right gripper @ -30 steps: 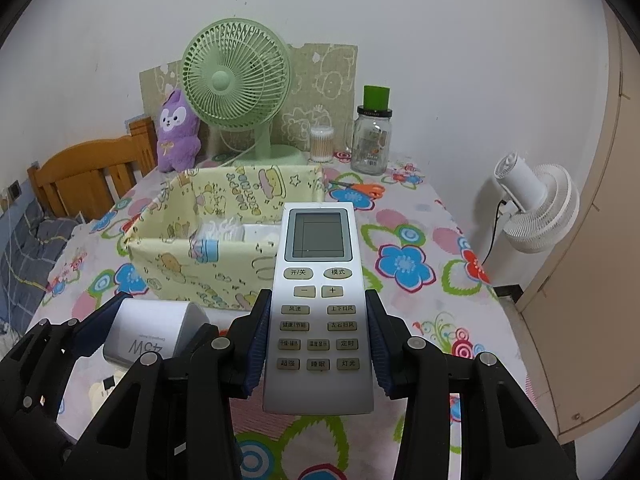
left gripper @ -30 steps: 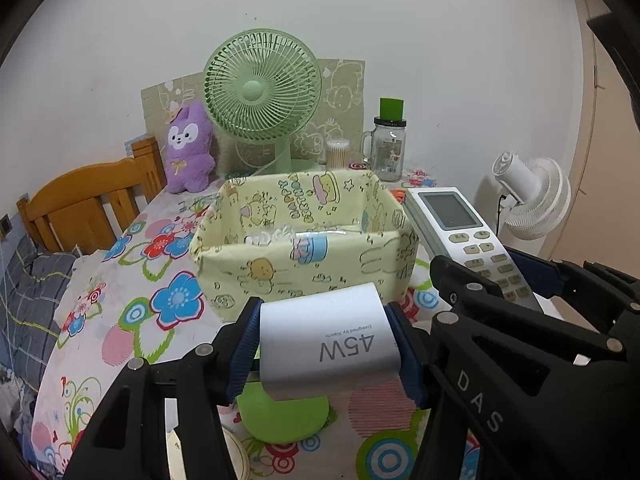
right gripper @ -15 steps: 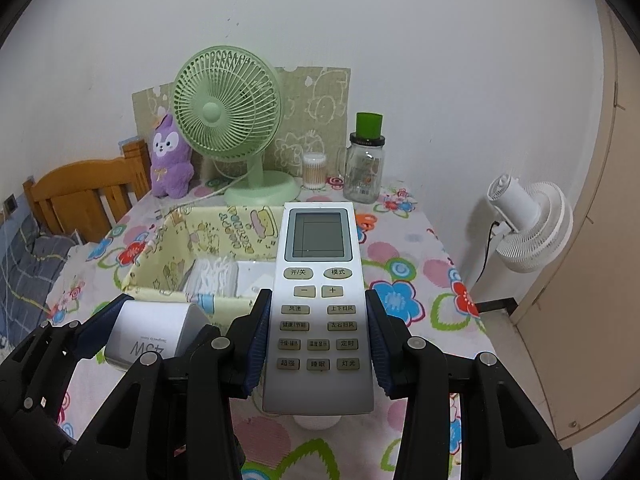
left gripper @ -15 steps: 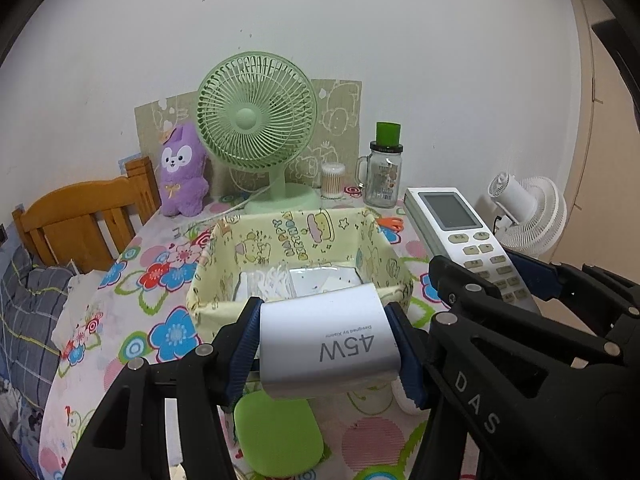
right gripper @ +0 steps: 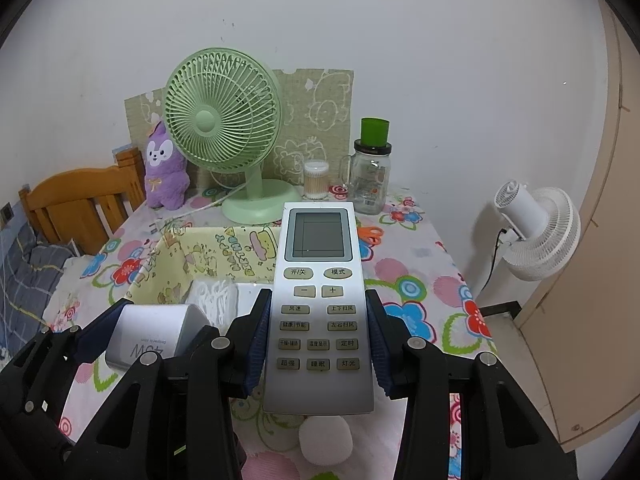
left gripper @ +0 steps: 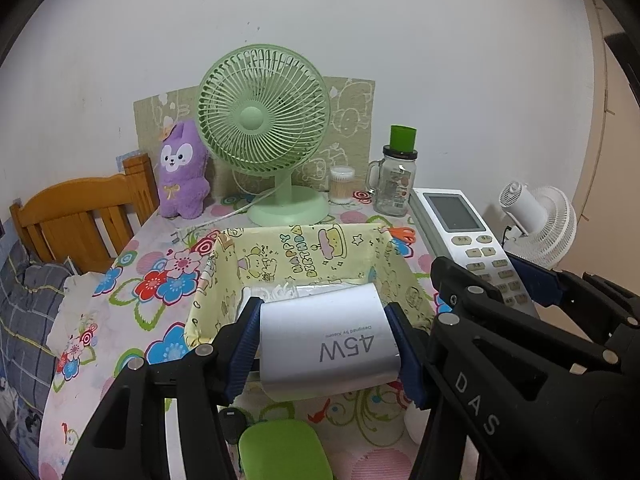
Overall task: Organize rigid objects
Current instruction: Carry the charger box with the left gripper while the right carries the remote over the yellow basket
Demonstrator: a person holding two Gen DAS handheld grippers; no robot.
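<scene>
My left gripper (left gripper: 326,344) is shut on a white 45W charger (left gripper: 332,344) and holds it above the near edge of the yellow cartoon-print storage box (left gripper: 344,240). My right gripper (right gripper: 318,340) is shut on a silver air-conditioner remote (right gripper: 318,304), held above the table to the right of the box (right gripper: 180,256). The charger (right gripper: 148,340) and the left gripper also show at lower left in the right wrist view. The remote (left gripper: 460,232) shows at the right of the left wrist view. White packets lie inside the box.
A green desk fan (left gripper: 264,128), purple plush (left gripper: 182,172), cotton-swab tub (left gripper: 341,184) and glass jar (left gripper: 394,180) stand at the table's back. Orange scissors (right gripper: 370,234) lie behind the box. A green case (left gripper: 284,452) and a white round thing (right gripper: 325,438) lie near. A white floor fan (right gripper: 536,236) stands right.
Both grippers have risen and drawn back from the box, keeping the charger and remote. The box now looks lower and farther, and its inside shows more.
</scene>
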